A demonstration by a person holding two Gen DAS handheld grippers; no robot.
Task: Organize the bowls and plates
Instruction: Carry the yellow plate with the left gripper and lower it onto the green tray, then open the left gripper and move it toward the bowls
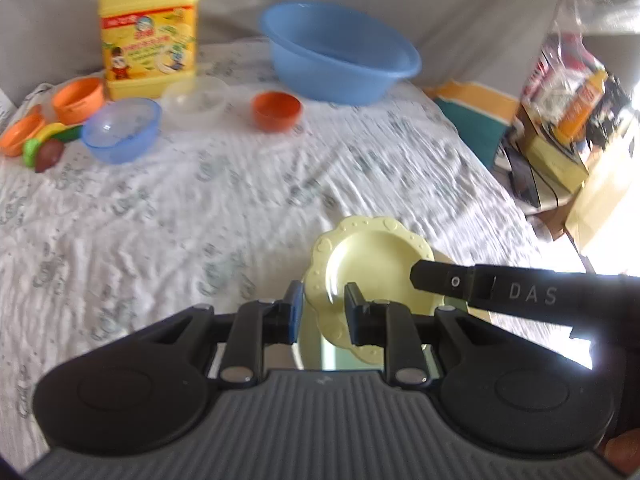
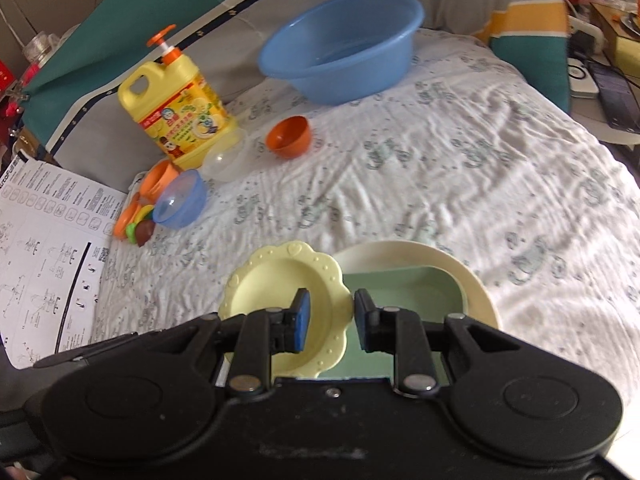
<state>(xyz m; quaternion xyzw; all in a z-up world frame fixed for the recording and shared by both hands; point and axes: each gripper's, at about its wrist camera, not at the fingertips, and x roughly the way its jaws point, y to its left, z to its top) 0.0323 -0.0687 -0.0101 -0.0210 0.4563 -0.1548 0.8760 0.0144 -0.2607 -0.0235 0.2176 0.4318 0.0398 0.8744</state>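
Note:
A pale yellow scalloped plate (image 1: 376,268) (image 2: 276,280) is held between both grippers. My left gripper (image 1: 322,300) straddles its left rim; whether its fingers press the rim I cannot tell. My right gripper (image 2: 330,308) straddles its right rim with a visible gap. The right gripper's finger (image 1: 452,280) reaches over the plate in the left wrist view. Under it lie a green square dish (image 2: 404,292) and a cream round plate (image 2: 448,268). A small orange bowl (image 1: 276,111) (image 2: 289,137), a clear blue bowl (image 1: 120,130) (image 2: 180,200) and a clear bowl (image 1: 196,98) (image 2: 224,160) sit farther back.
A big blue basin (image 1: 340,52) (image 2: 340,48) and a yellow detergent jug (image 1: 148,32) (image 2: 180,108) stand at the back. Orange cups and toy pieces (image 1: 44,128) (image 2: 140,216) lie at the left. A printed sheet (image 2: 44,240) lies left. Boxes and bags (image 1: 572,112) crowd the right edge.

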